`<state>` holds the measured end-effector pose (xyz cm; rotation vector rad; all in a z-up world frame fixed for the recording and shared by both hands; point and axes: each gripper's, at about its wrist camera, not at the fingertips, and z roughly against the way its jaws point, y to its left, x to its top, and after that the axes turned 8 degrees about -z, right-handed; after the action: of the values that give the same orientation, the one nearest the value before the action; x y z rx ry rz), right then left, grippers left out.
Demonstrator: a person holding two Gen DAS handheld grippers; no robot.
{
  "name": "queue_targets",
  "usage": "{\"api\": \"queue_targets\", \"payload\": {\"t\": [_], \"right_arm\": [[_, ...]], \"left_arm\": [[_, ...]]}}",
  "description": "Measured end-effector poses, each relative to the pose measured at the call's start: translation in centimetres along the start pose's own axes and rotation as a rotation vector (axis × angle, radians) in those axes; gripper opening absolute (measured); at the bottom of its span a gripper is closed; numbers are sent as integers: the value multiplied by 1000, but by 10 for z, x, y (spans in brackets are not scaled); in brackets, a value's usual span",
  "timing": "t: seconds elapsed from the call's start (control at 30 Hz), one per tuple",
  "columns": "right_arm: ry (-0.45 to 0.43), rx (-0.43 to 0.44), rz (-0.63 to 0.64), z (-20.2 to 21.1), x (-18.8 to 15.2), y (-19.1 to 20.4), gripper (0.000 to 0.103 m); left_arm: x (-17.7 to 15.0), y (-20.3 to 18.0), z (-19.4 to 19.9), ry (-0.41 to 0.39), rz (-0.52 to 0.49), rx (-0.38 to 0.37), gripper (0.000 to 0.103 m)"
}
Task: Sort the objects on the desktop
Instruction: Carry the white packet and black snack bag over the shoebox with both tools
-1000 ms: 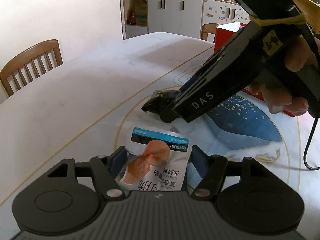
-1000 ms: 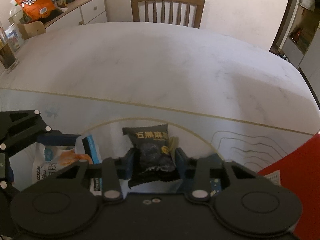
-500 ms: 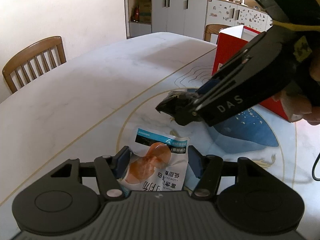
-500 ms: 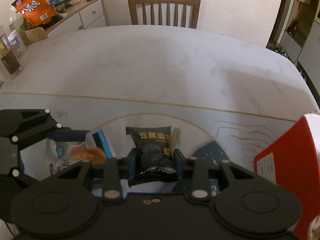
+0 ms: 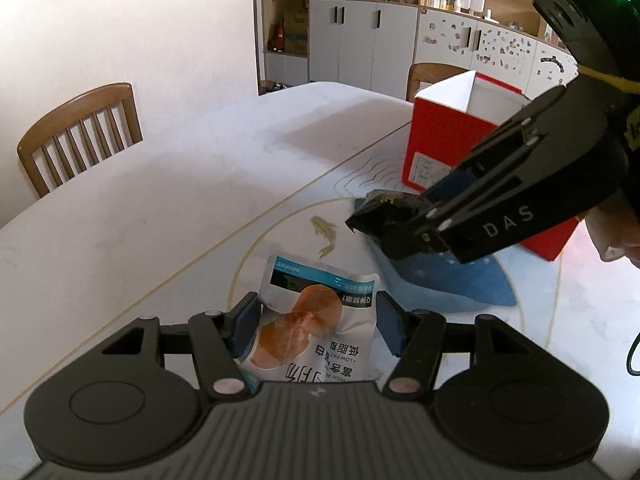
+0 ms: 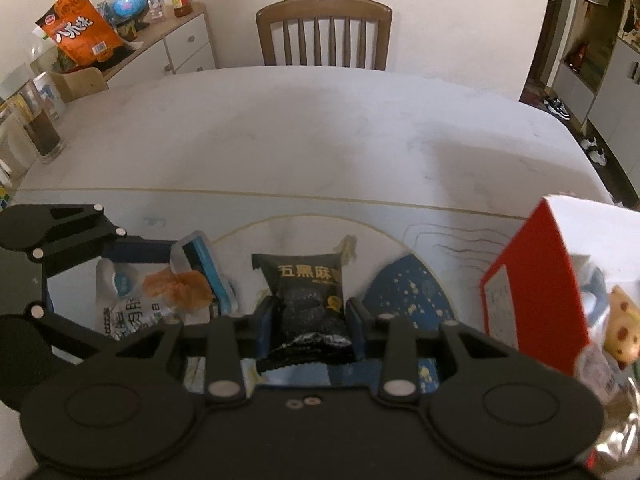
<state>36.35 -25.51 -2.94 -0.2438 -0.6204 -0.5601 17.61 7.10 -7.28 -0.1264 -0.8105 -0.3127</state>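
Observation:
My left gripper is shut on a white snack pouch with an orange picture and holds it above the table. The pouch also shows in the right wrist view. My right gripper is shut on a black snack packet with gold lettering, lifted off the table. In the left wrist view the right gripper and the black packet hang just left of an open red box. The box stands at the right in the right wrist view, with several items inside.
A white marble table carries a mat with a blue whale print. Wooden chairs stand at the far sides. A glass sits on the table's left edge. A sideboard with snacks stands beyond.
Both grippers have risen with their packets. The right gripper has moved right, toward the red box, which now shows its open top.

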Motion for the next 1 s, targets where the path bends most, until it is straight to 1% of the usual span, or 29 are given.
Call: {"api": "queue_targets", "payload": {"t": [0.27,0.6,0.77,1.0], "right_arm": [[-26,16,3,41,-11,-4,36],[-52,27,44,93,-21,-21,37],[-66,29,52,114,-26,-39,37],[-100,27,63,139,-31,-70,37]], "left_arm": [[12,-17,30,-7,47,-5,61],[30,-44,65,-26,76,31,61],[44,-62,74,-36,69,52,61],[67,-93,76,-48,55,77,61]]}}
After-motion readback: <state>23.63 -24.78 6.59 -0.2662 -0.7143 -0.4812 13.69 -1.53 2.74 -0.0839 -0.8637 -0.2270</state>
